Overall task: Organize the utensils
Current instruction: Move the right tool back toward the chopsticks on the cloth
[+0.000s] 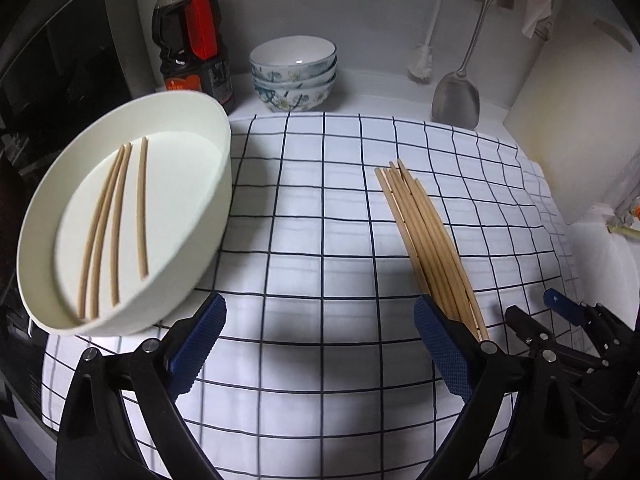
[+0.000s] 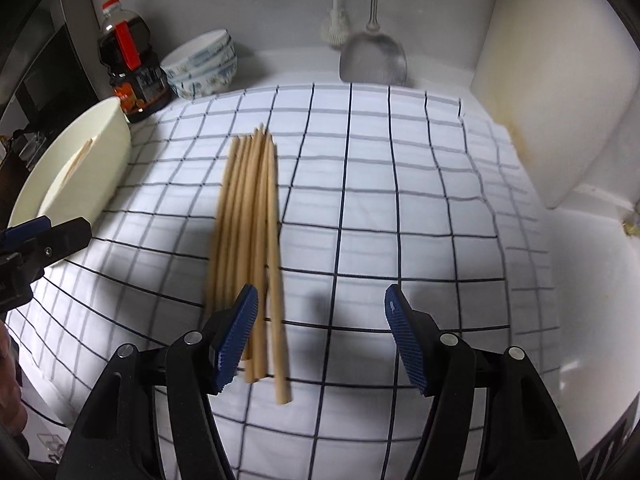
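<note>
Left tongs [image 1: 320, 344] are held wide with nothing between the pads, over the checked cloth [image 1: 320, 240]. Right tongs [image 2: 322, 340] are spread wide too, nothing gripped. The loose chopstick bundle [image 2: 248, 224] is laid on the cloth on the tabletop; its near ends are seen just beside and partly behind the left pad of the right tongs.

Four chopsticks [image 1: 116, 228] are already laid in the cream oval tray [image 1: 208, 216] at the cloth's left edge.

Back row is crowded: dark sauce bottle [image 1: 192, 48] just behind the tray, stacked bowls [image 1: 294, 76] beside it, a metal spatula [image 1: 456, 96] and a white brush [image 1: 424, 60] hung against the wall. A white panel [image 2: 560, 100] closes off the right side. The bundle itself is unobstructed from above.
</note>
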